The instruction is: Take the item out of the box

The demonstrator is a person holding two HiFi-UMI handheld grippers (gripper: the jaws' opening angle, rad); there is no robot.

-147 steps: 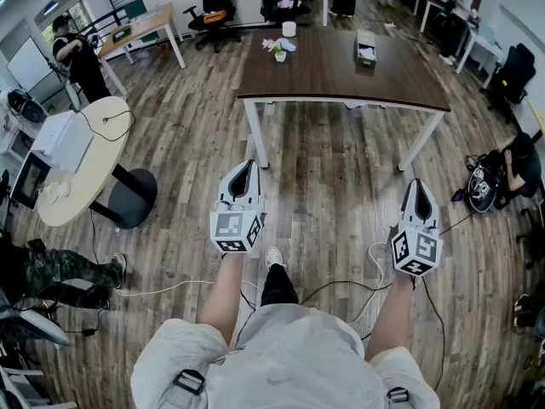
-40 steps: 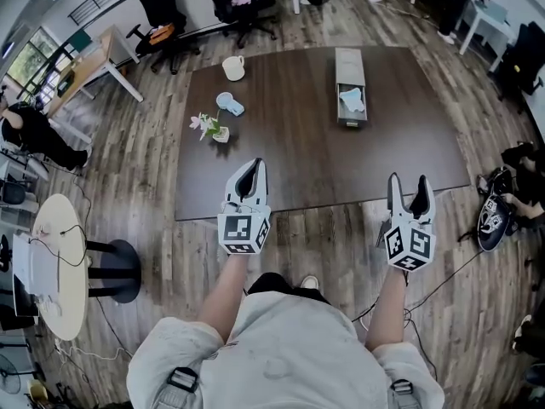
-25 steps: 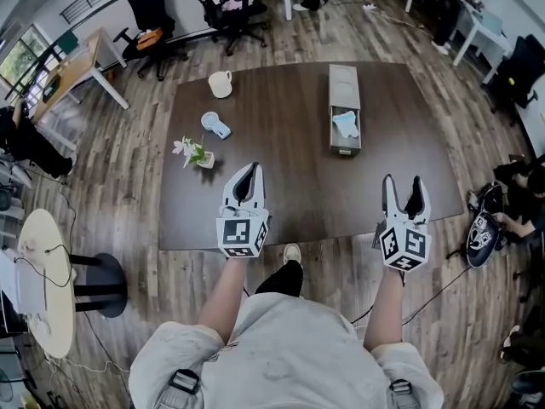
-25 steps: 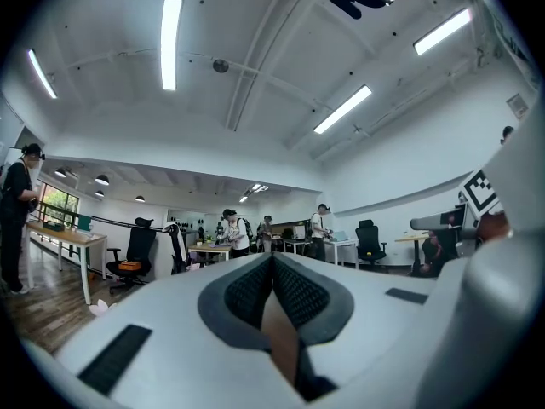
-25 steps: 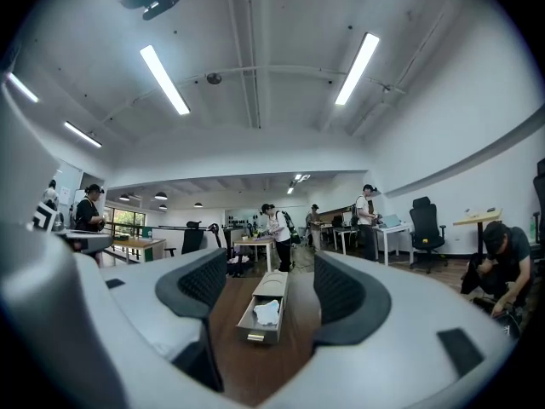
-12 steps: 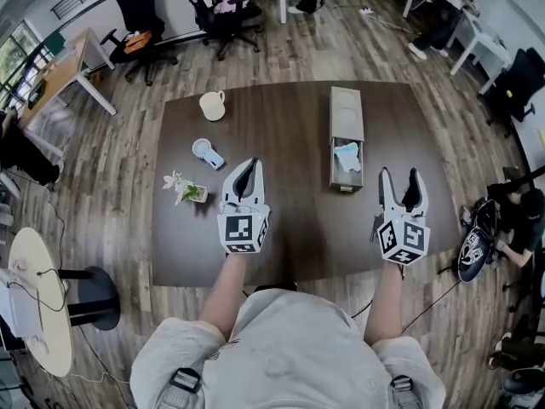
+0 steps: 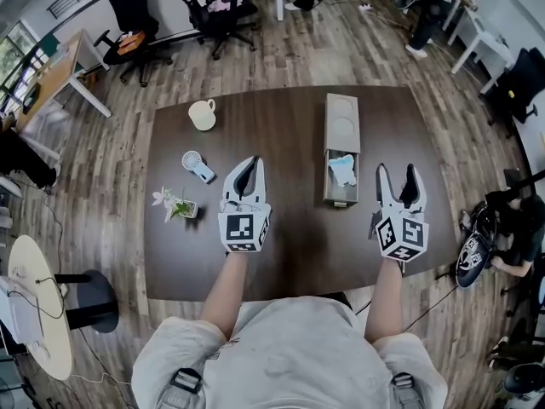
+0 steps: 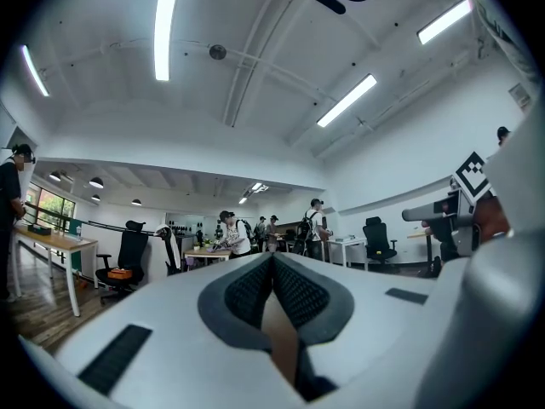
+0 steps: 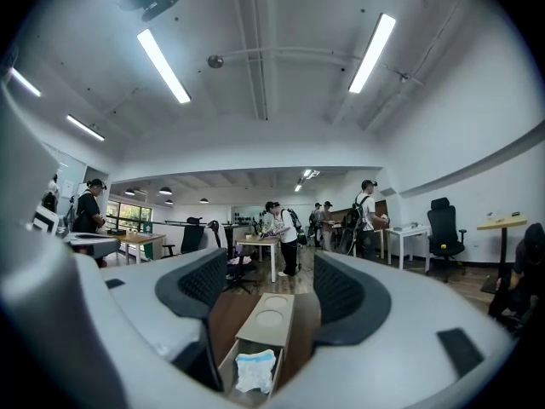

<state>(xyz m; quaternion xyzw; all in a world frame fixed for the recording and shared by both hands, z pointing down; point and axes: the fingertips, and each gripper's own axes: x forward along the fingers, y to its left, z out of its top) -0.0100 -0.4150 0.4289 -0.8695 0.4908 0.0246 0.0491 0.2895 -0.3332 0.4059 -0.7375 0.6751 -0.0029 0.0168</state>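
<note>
A long beige box (image 7: 341, 139) lies on the dark table (image 7: 289, 228), its drawer end pulled open toward me. A white and light-blue crumpled item (image 7: 342, 170) lies in the open part. My right gripper (image 7: 398, 174) hovers just right of the box's open end, open and empty. In the right gripper view, the box (image 9: 271, 318) and the item (image 9: 255, 371) show between the spread jaws of my right gripper (image 9: 272, 295), still apart from them. My left gripper (image 7: 249, 164) hangs shut over the table, left of the box. My left gripper (image 8: 273, 267) shows its pads pressed together, holding nothing.
On the table's left half stand a cream mug (image 7: 203, 114), a small handheld fan (image 7: 197, 166) and a little flower pot (image 7: 174, 204). Office chairs (image 7: 221, 7) and desks stand beyond the table's far edge. Several people (image 9: 279, 224) stand far back in the room.
The person has walked up to the table, so the table and box now lie right under the grippers. Neither gripper's jaws have changed.
</note>
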